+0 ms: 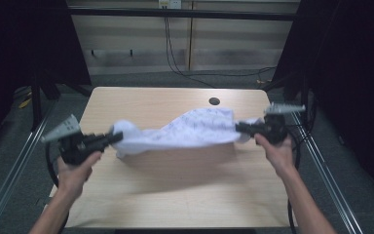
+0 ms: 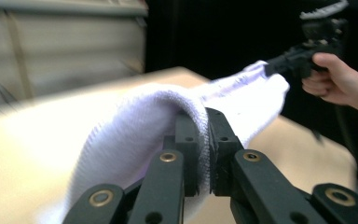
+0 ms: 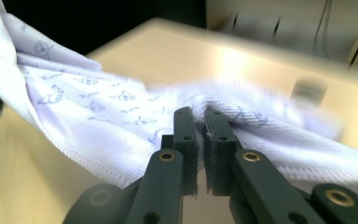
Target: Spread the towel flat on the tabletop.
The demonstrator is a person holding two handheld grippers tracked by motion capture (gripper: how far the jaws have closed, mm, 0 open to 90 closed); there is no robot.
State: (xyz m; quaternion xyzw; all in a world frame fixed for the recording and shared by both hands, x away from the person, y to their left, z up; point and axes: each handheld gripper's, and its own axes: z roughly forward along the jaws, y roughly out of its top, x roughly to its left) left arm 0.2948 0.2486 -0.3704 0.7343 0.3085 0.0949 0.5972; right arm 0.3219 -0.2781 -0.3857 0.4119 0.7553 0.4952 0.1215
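Note:
A white towel (image 1: 185,130) with small blue prints hangs stretched above the wooden table (image 1: 175,195), held at both ends. My left gripper (image 1: 114,138) is shut on its left corner; in the left gripper view the cloth (image 2: 135,121) is pinched between the jaws of that gripper (image 2: 201,140). My right gripper (image 1: 241,128) is shut on the right corner, and in the right gripper view the towel's hem (image 3: 98,130) runs into the closed jaws of the gripper (image 3: 200,135). The right hand with its gripper (image 2: 279,63) shows far off in the left gripper view. The towel is blurred.
A round cable hole (image 1: 214,101) sits near the table's far edge. Metal rails (image 1: 9,170) run along both sides of the table. Black cables (image 1: 175,58) hang on the panelled wall behind.

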